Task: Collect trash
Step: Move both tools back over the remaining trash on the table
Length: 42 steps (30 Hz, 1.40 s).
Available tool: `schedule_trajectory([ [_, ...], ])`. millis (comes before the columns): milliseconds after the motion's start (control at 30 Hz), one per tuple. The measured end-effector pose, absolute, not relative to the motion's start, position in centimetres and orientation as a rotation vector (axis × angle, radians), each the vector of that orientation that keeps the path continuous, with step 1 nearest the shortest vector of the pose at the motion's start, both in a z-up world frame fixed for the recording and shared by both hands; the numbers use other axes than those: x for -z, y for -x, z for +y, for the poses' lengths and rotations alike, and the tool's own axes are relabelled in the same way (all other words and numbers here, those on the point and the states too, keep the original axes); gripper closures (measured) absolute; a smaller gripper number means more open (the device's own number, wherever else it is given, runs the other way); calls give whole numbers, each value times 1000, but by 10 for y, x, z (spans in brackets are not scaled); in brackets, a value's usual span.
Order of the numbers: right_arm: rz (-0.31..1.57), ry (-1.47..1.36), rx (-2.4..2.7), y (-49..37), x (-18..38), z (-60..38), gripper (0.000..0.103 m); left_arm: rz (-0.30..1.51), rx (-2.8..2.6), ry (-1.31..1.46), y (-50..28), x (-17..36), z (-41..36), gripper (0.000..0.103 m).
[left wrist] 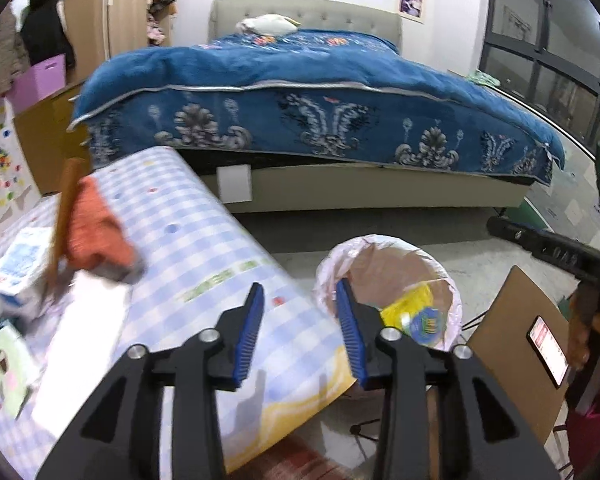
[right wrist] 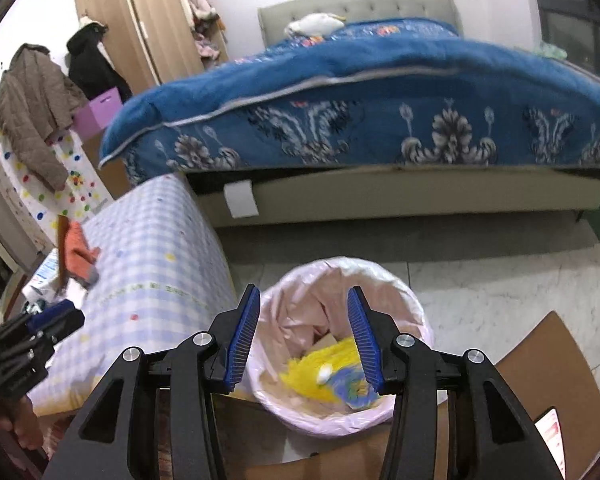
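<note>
From the left wrist: left gripper [left wrist: 300,300] is held open and empty above the edge of the checked tablecloth [left wrist: 204,236]. Orange cloth [left wrist: 96,232], wooden stick [left wrist: 62,216] and milk carton [left wrist: 18,264] are seen on the table; a phone [left wrist: 548,344] only here. The lined bin [left wrist: 452,292] with a yellow wrapper [left wrist: 412,312] is beside the table.

From the right wrist: right gripper [right wrist: 302,308] is held open, empty, directly over the bin [right wrist: 412,304]; the wrapper [right wrist: 320,368] lies inside. A brown jacket [right wrist: 32,104] is shown only here.
</note>
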State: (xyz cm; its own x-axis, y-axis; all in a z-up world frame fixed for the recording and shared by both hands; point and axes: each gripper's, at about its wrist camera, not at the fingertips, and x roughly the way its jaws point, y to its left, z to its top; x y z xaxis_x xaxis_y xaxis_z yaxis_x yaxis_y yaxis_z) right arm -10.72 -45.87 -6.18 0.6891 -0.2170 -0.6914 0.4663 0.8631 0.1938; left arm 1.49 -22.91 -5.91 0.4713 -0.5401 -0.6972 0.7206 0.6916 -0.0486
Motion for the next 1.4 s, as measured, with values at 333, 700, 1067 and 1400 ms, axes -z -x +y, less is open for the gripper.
schedule_trajectory([
  [333, 732, -249, 238, 82, 34, -370, 56, 748, 620, -206, -12, 53, -130, 49],
  [700, 783, -114, 31, 39, 32, -265, 56, 762, 368, -115, -36, 53, -17, 39],
  [1067, 833, -81, -13, 22, 51, -238, 49, 861, 389, -131, -56, 91, -18, 17],
  [1400, 840, -126, 6, 22, 59, -259, 47, 884, 424, -244, -76, 116, -58, 12],
])
